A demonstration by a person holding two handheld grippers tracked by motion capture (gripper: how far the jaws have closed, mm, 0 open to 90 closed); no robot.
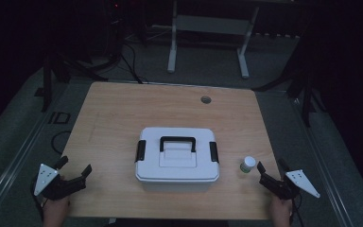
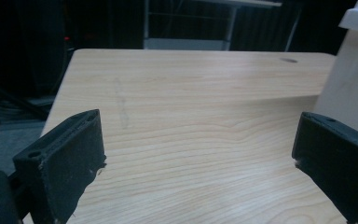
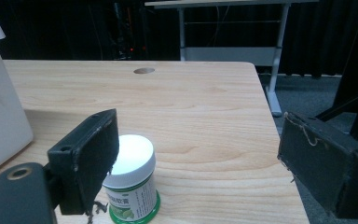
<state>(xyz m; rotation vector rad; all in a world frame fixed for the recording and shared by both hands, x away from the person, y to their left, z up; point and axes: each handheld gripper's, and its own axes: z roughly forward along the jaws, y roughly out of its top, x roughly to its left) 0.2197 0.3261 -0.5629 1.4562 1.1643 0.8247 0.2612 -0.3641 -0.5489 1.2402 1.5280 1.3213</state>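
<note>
While both pairs of jaws stand spread wide with nothing between their pads, we hold the grippers low at the near corners of the table [image 1: 123, 104]. Our right gripper [image 1: 270, 169] points forward and slightly inward, released; in the right gripper view its jaws frame a small white-capped bottle [image 3: 131, 184] with a green label, which stands upright on the wood just ahead of the left-hand jaw and partly behind it, not touching either pad as far as we can tell. From the high view the bottle sits just beyond this gripper's tips, near the right front corner of the table and just beside the lower right corner of the box.

Our left gripper [image 1: 75, 166] is likewise released, its jaws apart over bare wood at the near left edge. In the left gripper view we see only tabletop between the pads, and the pale wall of the white box [image 2: 349, 93] rising at the right edge, apart from the jaw.

The box [image 1: 177, 161] sits in the middle of the table, between our two grippers and well apart from the left one. Its lid is on, a black handle [image 1: 177, 142] lies flat on top, and a black latch [image 1: 141, 150] shows at each short end. A round cable hole [image 1: 205, 100] sits near the far edge of the table. Beyond it, a white-legged desk frame [image 1: 208, 42] stands on the dark floor.
</note>
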